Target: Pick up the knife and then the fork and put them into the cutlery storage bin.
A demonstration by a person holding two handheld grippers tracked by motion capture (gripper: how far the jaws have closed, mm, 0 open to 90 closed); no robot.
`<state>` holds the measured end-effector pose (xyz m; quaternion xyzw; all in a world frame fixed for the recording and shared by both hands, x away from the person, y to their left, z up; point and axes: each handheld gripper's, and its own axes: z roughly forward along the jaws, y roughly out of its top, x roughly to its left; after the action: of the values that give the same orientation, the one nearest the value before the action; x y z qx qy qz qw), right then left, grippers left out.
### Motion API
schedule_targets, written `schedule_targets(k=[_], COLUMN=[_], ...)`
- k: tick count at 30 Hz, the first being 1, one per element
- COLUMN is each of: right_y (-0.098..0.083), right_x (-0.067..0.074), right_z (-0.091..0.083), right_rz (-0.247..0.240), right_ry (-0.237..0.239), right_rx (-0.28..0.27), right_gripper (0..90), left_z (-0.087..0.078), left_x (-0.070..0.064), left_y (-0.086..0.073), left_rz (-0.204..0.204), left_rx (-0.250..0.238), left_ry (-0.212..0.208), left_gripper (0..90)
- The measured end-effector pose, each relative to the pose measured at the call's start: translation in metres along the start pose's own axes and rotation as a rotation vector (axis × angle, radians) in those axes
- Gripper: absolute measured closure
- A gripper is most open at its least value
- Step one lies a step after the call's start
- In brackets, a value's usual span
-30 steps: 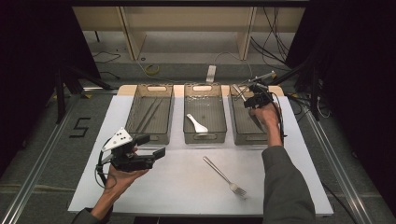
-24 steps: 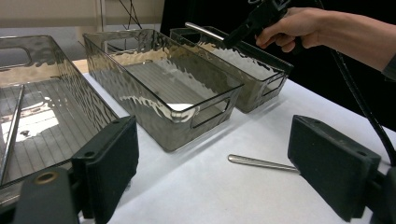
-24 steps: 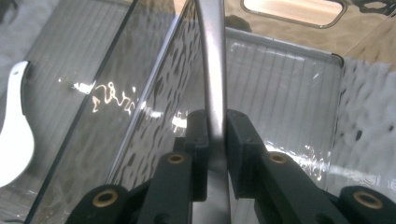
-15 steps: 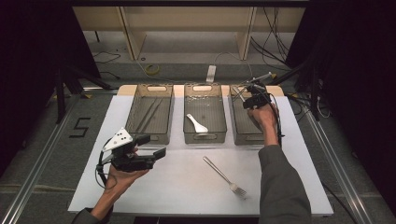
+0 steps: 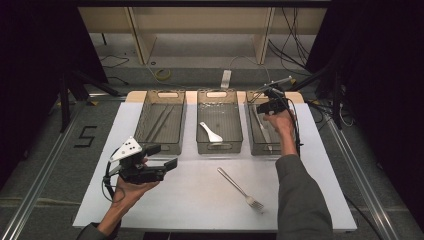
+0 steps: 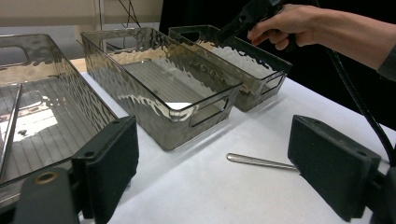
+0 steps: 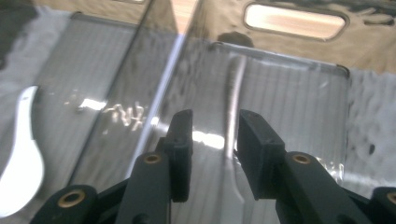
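My right gripper [image 7: 212, 140] has just been opening, its jaws apart above the metal utensil [image 7: 232, 102] lying in the right bin [image 5: 256, 131]. My left gripper [image 6: 212, 163] gapes empty. The middle bin [image 5: 219, 146] holds a white spoon [image 5: 210, 131].

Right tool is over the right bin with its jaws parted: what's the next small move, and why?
Probably lift the right tool straight out of the right bin. Its jaws have just been opening, and the metal utensil lies on the bin floor, apart from them. The fork on the table waits next.

Spoon [image 5: 210, 132] in middle bin [image 5: 219, 146] — fork [image 5: 240, 188] before it.
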<state>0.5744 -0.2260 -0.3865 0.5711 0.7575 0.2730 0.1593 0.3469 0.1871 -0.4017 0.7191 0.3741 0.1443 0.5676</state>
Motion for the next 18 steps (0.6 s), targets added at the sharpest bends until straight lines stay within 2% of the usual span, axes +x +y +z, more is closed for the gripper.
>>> schedule_targets(k=[3, 10, 15, 17, 18], right_y=[0.000, -0.004, -0.012, -0.018, -0.021], right_x=[0.002, 0.012, 0.026, 0.033, 0.037], right_z=[-0.006, -0.022, -0.037, -0.043, -0.046], right_rz=[-0.008, -0.079, -0.166, -0.180, -0.203], right_ry=[0.023, 0.073, 0.112, 0.146, 0.162], right_rx=[-0.004, -0.013, -0.026, -0.031, -0.030], right_gripper=[60.3, 50.5, 41.9, 38.6, 37.1], left_z=[0.000, 0.000, 0.000, 0.000, 0.000], left_x=[0.000, 0.000, 0.000, 0.000, 0.000], left_y=[0.000, 0.000, 0.000, 0.000, 0.000], left_rz=[0.000, 0.002, 0.001, -0.002, -0.001], left_rx=[0.000, 0.003, 0.003, 0.000, 0.000], left_ry=[0.001, 0.004, 0.003, 0.002, 0.002], left_gripper=[16.0, 16.0, 16.0, 16.0, 16.0])
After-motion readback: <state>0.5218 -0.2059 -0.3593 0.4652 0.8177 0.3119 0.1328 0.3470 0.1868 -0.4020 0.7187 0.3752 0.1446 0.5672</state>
